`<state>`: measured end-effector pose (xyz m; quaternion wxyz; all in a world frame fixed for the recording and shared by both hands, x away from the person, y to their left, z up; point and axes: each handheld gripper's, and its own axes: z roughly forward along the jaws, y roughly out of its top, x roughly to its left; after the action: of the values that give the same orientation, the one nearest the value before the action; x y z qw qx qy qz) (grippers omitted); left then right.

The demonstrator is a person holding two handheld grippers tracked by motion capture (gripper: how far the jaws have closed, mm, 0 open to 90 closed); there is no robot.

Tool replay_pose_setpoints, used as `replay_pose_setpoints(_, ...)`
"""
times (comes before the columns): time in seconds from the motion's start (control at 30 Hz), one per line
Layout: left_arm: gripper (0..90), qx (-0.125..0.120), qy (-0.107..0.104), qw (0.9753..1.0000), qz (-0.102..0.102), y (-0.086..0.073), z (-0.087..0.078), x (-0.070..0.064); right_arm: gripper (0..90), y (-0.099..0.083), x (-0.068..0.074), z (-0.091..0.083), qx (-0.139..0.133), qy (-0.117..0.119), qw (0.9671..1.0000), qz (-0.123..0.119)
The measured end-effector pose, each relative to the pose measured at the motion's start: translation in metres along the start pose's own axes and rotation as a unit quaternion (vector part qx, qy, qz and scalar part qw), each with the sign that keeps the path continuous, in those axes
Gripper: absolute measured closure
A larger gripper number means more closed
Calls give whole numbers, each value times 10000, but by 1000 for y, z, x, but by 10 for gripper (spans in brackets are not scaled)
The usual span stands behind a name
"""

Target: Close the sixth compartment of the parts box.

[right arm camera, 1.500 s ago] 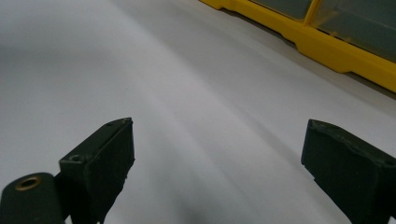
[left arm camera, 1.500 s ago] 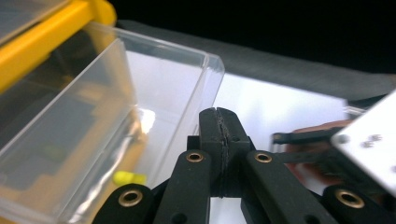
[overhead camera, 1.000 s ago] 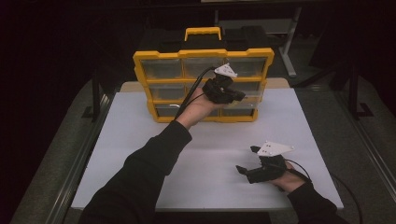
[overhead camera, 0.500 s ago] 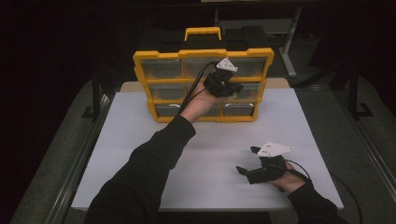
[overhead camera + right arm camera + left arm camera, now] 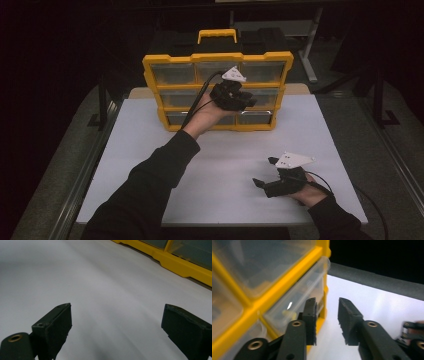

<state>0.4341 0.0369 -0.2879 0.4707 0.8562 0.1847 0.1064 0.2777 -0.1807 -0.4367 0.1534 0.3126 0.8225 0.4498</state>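
The right gripper rests low at the near right of the surface, held in a hand with a dark sleeve, its two blocky black jaws spread wide over bare white; a grey three-cornered plate sits on top of it. In the right gripper view those jaws have matte, slightly rough pads, and the smooth pale surface runs up to a moulded yellow base edge. Farther out, the left gripper is raised against the front of the drawer organizer, a boxy yellow plastic frame with a yellow carry handle and three rows of clear, glossy drawers, standing upright at the far side of the surface. In the left gripper view its jaws stand apart with a moderate gap, gripping nothing, one jaw just beside the rounded corner of a clear drawer; whether it touches is unclear, since the view is blurred there.
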Motion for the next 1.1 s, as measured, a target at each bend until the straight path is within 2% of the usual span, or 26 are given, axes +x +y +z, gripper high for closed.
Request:
replay_pose_setpoints(0.27,507,13,-278,9996,-18,-25,-27,-7,86,0,-1,2,11,-7,10000,-17)
replay_pose_setpoints(0.4,451,14,-337,9994,-6,-43,-40,-12,86,1,0,3,30,-2,10000,-28)
replay_pose_setpoints(0.7,315,15,-247,9997,-78,-87,-66,-17,86,0,-1,4,75,-11,10000,-21)
replay_pose_setpoints(0.9,222,33,-152,9996,-215,-117,-84,-20,86,0,-1,4,80,-18,10000,-23)
replay_pose_setpoints(1.1,150,91,-45,9998,-193,-150,-102,-25,86,0,-1,5,83,-21,10000,-45)
